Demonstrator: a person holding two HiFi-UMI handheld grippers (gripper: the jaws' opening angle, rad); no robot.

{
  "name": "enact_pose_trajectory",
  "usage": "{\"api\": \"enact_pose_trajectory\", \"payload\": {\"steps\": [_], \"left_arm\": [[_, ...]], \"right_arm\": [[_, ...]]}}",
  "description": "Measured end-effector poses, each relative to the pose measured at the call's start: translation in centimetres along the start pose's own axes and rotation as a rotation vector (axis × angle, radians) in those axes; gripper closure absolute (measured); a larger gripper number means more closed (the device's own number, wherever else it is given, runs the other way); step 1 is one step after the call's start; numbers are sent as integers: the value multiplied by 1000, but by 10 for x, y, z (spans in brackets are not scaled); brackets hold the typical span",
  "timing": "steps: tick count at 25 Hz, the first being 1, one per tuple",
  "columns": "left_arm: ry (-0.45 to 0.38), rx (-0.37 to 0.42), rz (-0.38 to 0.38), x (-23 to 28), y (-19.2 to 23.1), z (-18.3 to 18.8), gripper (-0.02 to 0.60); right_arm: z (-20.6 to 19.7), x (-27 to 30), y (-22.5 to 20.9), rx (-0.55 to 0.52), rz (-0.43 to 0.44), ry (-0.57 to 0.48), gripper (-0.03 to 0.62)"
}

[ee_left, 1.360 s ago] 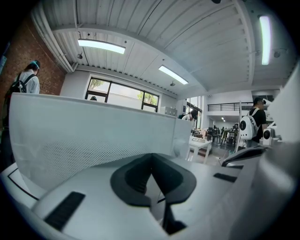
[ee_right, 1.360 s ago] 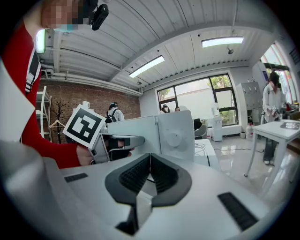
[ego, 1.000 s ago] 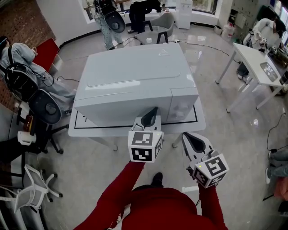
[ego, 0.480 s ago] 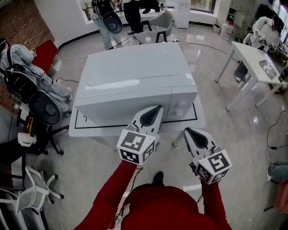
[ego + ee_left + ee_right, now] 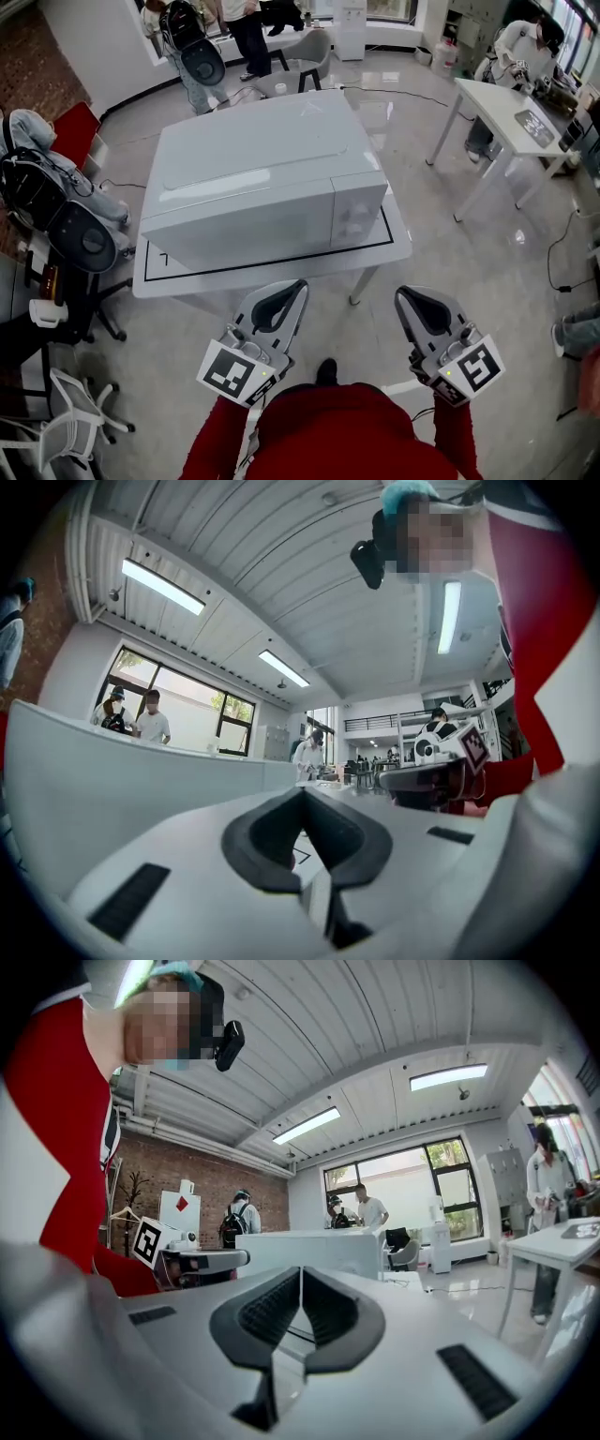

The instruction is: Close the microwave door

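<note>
The white microwave (image 5: 258, 178) stands on a white table (image 5: 281, 272) with a black outline. Its door (image 5: 234, 234) lies flush with the front, next to the control panel (image 5: 356, 211). My left gripper (image 5: 286, 292) hangs short of the table's near edge, shut and holding nothing. To its right my right gripper (image 5: 419, 302) is also shut and holding nothing. Neither touches the microwave. In the left gripper view the jaws (image 5: 302, 794) meet, with the microwave (image 5: 122, 780) to their left. The right gripper (image 5: 300, 1274) points at the microwave (image 5: 309, 1251).
Office chairs hung with backpacks (image 5: 56, 216) stand at the left, and a white folding chair (image 5: 66, 412) at lower left. A second white table (image 5: 511, 112) is at the right. People (image 5: 234, 28) stand behind the microwave.
Both grippers have drawn back from the microwave front toward me; the left one went furthest, from just before the door to below the table edge. The door looks flush throughout.
</note>
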State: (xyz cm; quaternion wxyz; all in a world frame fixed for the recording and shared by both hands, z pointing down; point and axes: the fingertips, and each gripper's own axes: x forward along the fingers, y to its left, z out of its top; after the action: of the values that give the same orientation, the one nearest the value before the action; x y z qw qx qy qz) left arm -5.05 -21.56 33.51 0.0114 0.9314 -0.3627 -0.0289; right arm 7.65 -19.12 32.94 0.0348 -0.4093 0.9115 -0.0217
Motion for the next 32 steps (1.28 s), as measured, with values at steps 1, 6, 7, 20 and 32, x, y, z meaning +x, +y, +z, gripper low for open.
{"api": "enact_pose_trajectory", "payload": {"steps": [1, 6, 7, 20, 32], "left_arm": [[-4, -8, -1, -5, -5, 0, 572], [31, 29, -1, -20, -20, -9, 572], [33, 30, -2, -21, -21, -10, 572], [27, 22, 8, -22, -27, -12, 572], [35, 13, 9, -26, -31, -14, 572]], "right_arm": [[-1, -6, 4, 8, 0, -4, 580], [-8, -20, 9, 37, -29, -18, 580], [-8, -21, 9, 35, -33, -21, 581], [-11, -23, 12, 22, -69, -16, 582], [-10, -26, 18, 26, -70, -34, 582]]}}
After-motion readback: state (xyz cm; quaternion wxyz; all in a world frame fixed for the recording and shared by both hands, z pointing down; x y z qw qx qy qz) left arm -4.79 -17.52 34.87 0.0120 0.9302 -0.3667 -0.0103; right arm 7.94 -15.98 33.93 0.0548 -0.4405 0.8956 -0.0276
